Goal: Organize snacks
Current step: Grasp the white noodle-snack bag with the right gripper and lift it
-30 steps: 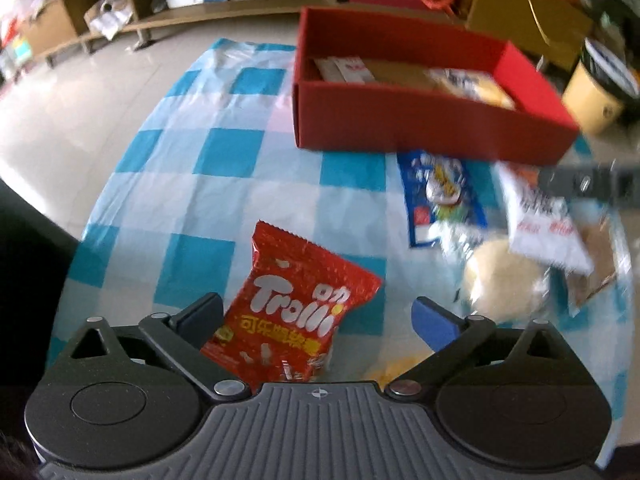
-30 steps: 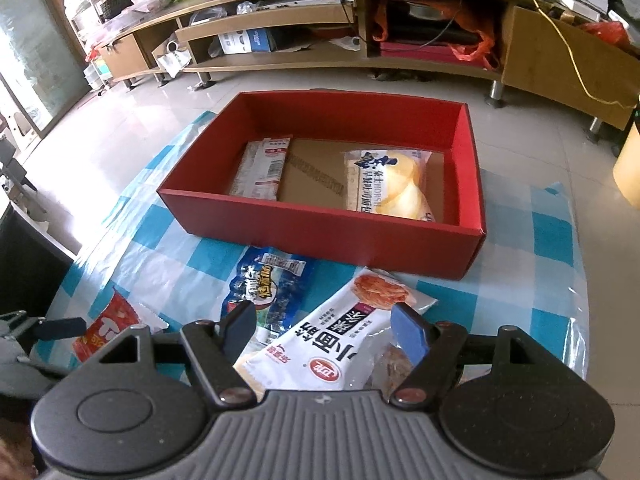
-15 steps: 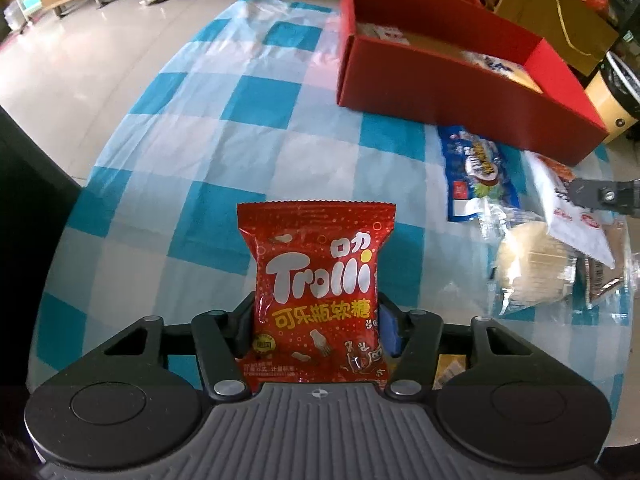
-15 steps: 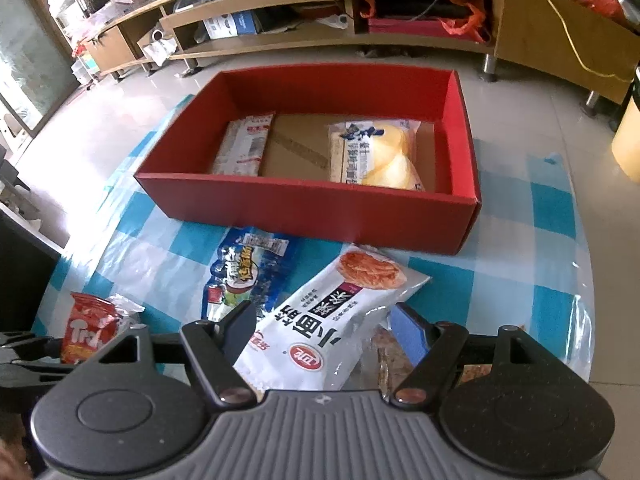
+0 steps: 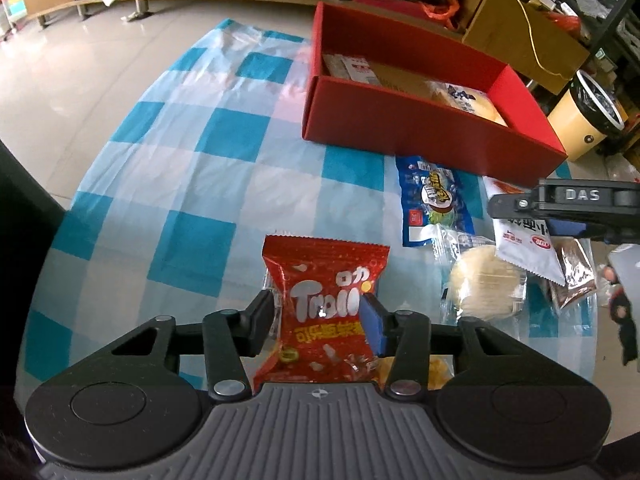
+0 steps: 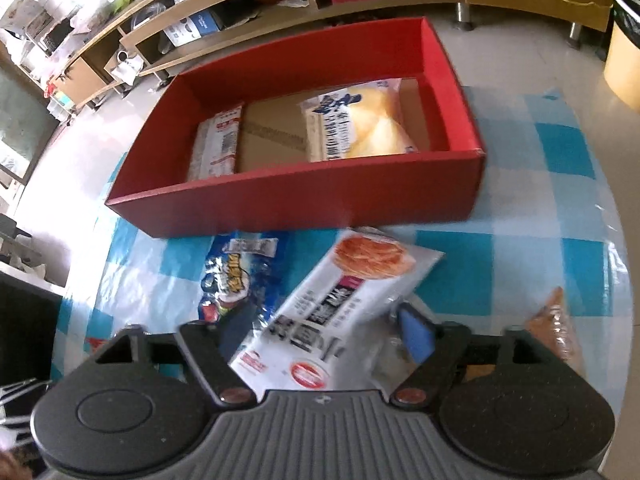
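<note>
My left gripper (image 5: pixel 318 320) is shut on a red Trolli candy bag (image 5: pixel 324 284) and holds it above the checked cloth. My right gripper (image 6: pixel 320 328) is shut on a white snack packet (image 6: pixel 340 304) with an orange picture, lifted and tilted; it also shows in the left wrist view (image 5: pixel 524 248). The red box (image 6: pixel 304 196) stands beyond, holding a white packet (image 6: pixel 218 140) at its left and a yellow bread bag (image 6: pixel 360 124) at its right. The box also shows in the left wrist view (image 5: pixel 420 132).
A blue snack bag (image 6: pixel 236 276) lies in front of the box. A round rice cracker pack (image 5: pixel 484 284) and a brown packet (image 5: pixel 572 276) lie at the right. Low wooden shelves (image 6: pixel 168 36) and a yellow bin (image 5: pixel 584 120) stand on the floor beyond the blue-and-white checked cloth (image 5: pixel 180 184).
My left gripper closed on the Trolli bag and lifted it upright. My right gripper closed on the white packet and raised it, tilting to the right.
</note>
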A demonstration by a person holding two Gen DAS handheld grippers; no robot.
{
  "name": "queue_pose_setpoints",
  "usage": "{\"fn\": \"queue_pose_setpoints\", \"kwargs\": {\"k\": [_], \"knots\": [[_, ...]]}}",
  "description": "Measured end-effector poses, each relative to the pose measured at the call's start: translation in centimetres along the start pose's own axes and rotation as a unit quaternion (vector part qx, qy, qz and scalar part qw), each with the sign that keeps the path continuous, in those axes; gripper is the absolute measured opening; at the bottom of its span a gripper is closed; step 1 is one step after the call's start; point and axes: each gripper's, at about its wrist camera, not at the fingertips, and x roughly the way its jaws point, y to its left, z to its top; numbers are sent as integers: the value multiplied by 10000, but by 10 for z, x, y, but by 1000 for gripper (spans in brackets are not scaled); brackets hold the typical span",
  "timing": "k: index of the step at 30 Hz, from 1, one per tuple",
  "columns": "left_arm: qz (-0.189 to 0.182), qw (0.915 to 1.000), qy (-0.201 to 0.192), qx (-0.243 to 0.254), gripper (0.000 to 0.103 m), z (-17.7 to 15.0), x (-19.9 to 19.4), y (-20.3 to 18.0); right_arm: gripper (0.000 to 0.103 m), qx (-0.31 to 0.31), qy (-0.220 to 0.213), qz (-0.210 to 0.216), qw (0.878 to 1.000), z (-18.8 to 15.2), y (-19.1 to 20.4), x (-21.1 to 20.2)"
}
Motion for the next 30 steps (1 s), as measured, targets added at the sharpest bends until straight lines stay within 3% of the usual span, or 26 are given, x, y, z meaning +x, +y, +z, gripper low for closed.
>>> {"fn": "queue_pose_setpoints", "kwargs": {"k": [3,5,8,10,12,21,30], "knots": [[47,9998,141,-95,65,-2,9,4,86,-205,-94,-281,9993,-2,3,10],[132,9997,160,-114,81,-2,12,6,85,-368,-105,-438,9983,-3,5,13],[236,9996,157,-87,83,-3,15,5,67,-741,-166,-752,9943,-8,6,16],[333,9994,113,39,83,-4,13,1,49,-956,-152,-819,9919,-14,4,11],[453,9988,53,174,83,-5,11,-3,43,-1086,-68,-728,9914,-20,1,2],[335,9988,-74,346,90,-6,1,-10,41,-1163,-69,-199,9930,-76,-3,-58],[813,9924,-46,927,91,-12,17,-30,41,-1455,98,-230,9891,-100,0,-58]]}}
